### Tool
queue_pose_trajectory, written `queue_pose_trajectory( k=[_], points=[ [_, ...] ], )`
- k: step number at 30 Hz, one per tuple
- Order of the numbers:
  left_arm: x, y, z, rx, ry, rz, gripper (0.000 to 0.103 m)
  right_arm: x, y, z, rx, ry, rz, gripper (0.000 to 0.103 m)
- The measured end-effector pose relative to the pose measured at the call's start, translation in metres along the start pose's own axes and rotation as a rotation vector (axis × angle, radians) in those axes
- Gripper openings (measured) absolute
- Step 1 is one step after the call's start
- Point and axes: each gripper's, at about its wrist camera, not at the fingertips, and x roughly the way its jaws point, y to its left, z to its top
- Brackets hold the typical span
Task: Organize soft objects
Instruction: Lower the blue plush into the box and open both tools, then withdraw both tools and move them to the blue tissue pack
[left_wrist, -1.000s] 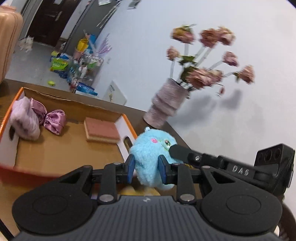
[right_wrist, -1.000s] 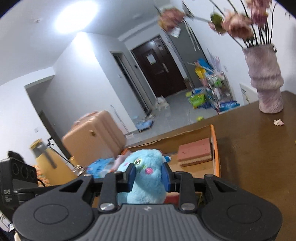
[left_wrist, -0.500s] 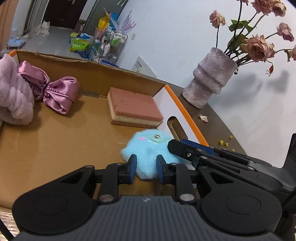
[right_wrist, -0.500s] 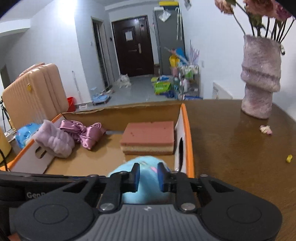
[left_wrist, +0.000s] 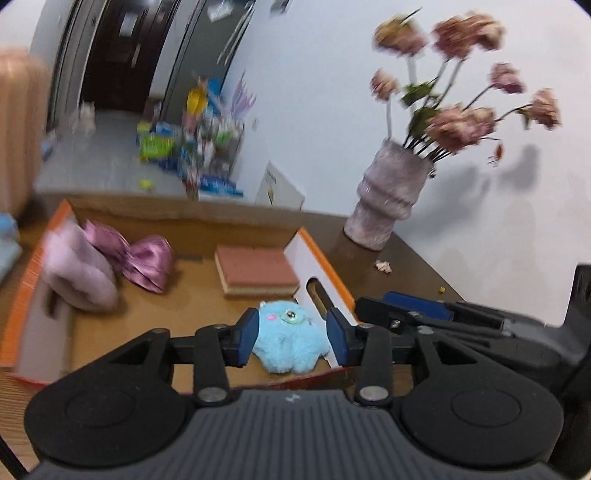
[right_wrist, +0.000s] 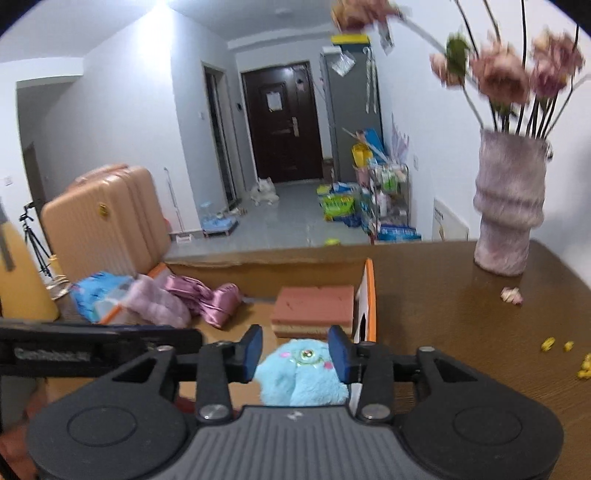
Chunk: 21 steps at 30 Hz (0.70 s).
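The blue fluffy toy is lying in the cardboard box, near the sponge. Both the left gripper and the right gripper are spread wide, with nothing held. The putting-down step looks done. Next, both should be lifted away.

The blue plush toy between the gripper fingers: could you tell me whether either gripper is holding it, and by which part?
Neither holds it. The blue plush toy lies in the cardboard box; left gripper and right gripper are open around it.
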Motion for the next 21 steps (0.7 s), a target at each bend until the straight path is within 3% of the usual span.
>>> queue_pose_trajectory(
  k=[8, 16, 21],
  points=[
    [-0.117, -0.027, -0.013, 0.144, -0.116, 0.056, 0.062, -0.096, 0.020, -0.002, -0.057, -0.084, 0.022, 0.056],
    [-0.197, -0.053, -0.064, 0.225, -0.199, 0.123, 0.079, -0.174, 0.049, -0.035, -0.118, -0.128, 0.038, 0.062],
    [-0.235, -0.063, -0.107, 0.236, -0.248, 0.174, 0.083, -0.215, 0.065, -0.067, -0.126, -0.164, 0.063, 0.071]
  ],
)
